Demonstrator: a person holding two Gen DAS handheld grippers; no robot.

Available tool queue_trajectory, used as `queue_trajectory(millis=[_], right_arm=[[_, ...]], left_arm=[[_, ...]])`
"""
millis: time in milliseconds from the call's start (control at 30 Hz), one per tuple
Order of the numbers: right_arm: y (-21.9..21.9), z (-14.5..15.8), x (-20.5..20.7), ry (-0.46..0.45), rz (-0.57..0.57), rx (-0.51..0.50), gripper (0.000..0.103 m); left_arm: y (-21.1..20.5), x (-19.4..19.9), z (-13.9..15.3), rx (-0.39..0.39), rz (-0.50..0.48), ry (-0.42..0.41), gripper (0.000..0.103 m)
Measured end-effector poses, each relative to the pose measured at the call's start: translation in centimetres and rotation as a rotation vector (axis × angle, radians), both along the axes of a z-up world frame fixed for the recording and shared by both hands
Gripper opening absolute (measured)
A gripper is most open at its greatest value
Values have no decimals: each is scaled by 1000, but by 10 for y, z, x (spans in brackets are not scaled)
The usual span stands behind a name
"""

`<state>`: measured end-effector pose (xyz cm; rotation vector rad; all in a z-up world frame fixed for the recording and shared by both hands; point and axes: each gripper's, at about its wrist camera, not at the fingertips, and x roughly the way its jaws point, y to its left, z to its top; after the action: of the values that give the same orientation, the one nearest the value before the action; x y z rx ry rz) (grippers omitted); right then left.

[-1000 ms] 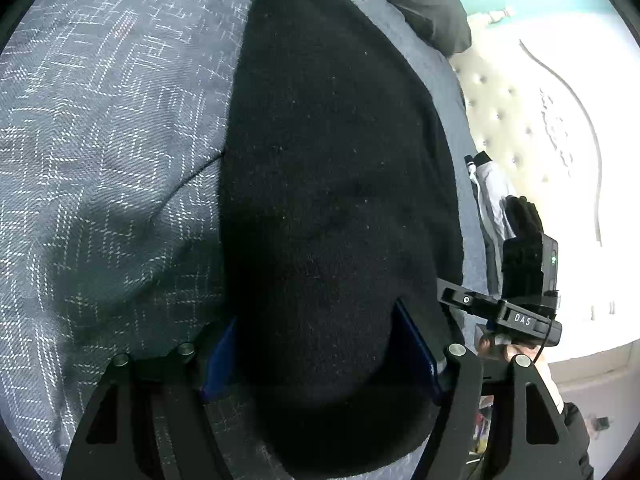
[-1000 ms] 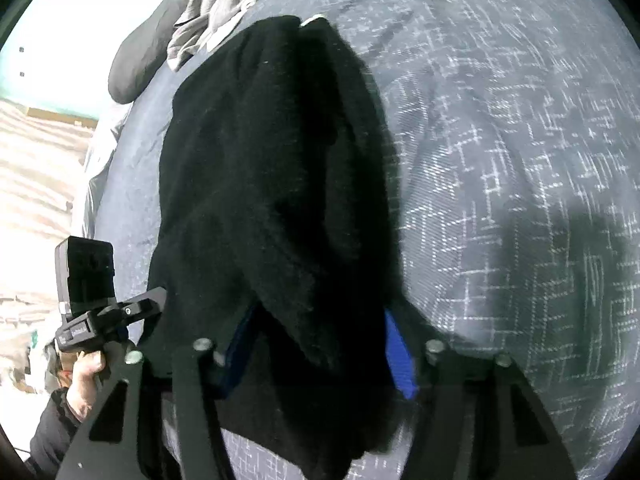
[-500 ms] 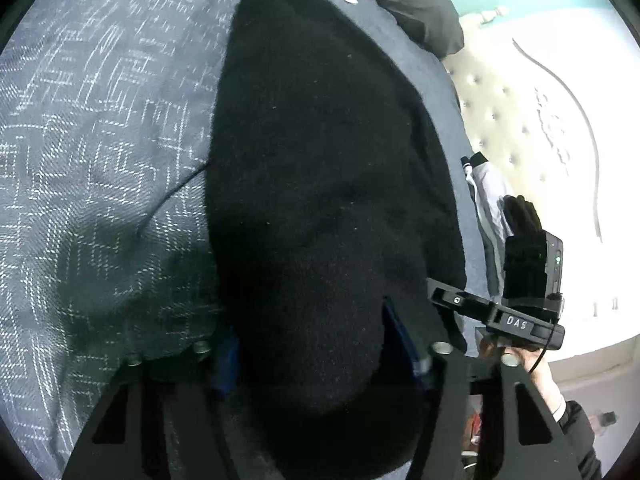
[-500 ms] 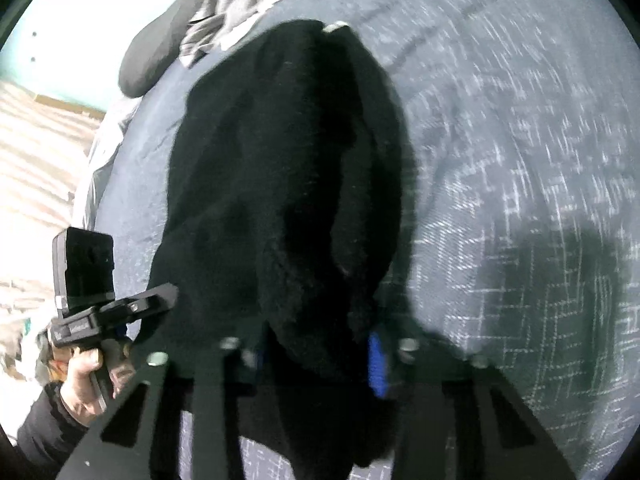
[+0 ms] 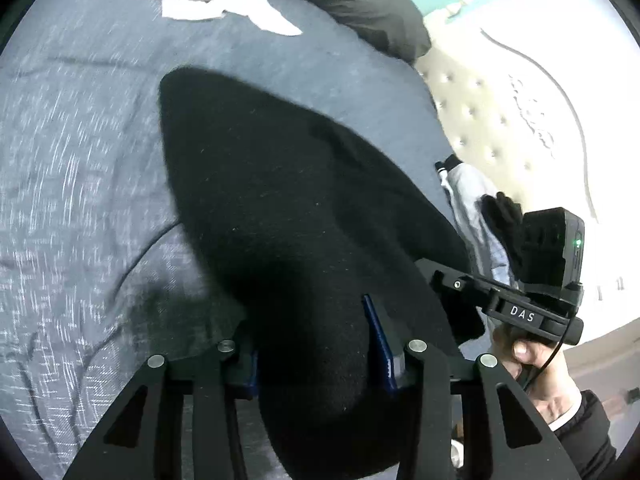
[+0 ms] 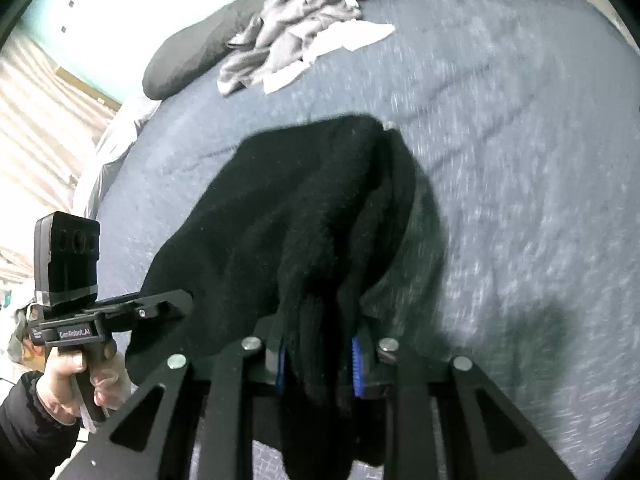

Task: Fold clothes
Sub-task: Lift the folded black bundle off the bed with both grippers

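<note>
Black fleecy garment (image 5: pixel 304 240), clamped at its near edge by both grippers and lifted off the blue-grey bedspread (image 5: pixel 80 160). Compared with a second ago: more bedspread showing beyond the far end of the cloth, far end now hanging in a taper out past the fingertips, clutter at the head of the bed newly in sight, so both ends up and rising together. Left gripper (image 5: pixel 316 344) with jaws just closed in, blue pads pressed into a thick wad of cloth between them. Right gripper (image 6: pixel 318 354) likewise just closed in, narrower, pinching a bunched ridge of the same cloth. Probably the start of a carry-over fold, or a shake-out first; hard to call from here. Worth watching: the left-hand bite looks bulky, so maybe more than one layer caught. Count so far: one black garment in play, two grippers, two hands on the handles, one crumpled grey-and-white heap of clothes (image 6: pixel 288 36) well beyond the fingertips, one dark pillow (image 5: pixel 352 4) behind that, one striped grey item (image 5: pixel 468 200) off to the right of the left fingers by the tufted headboard (image 5: pixel 492 128).
</note>
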<state>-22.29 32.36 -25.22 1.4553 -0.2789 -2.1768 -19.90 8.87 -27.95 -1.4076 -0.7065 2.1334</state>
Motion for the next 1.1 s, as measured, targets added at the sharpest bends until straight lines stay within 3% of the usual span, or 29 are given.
queue_trajectory(millis=[533,1100], right_arm=[[36,96,-11,136,-26,1,21],[117,175,-7,256,-107,16,21]], left_arm=[[45,-20,88,0,-57,126,44],[143,-45,172,-7,-143,240,44]])
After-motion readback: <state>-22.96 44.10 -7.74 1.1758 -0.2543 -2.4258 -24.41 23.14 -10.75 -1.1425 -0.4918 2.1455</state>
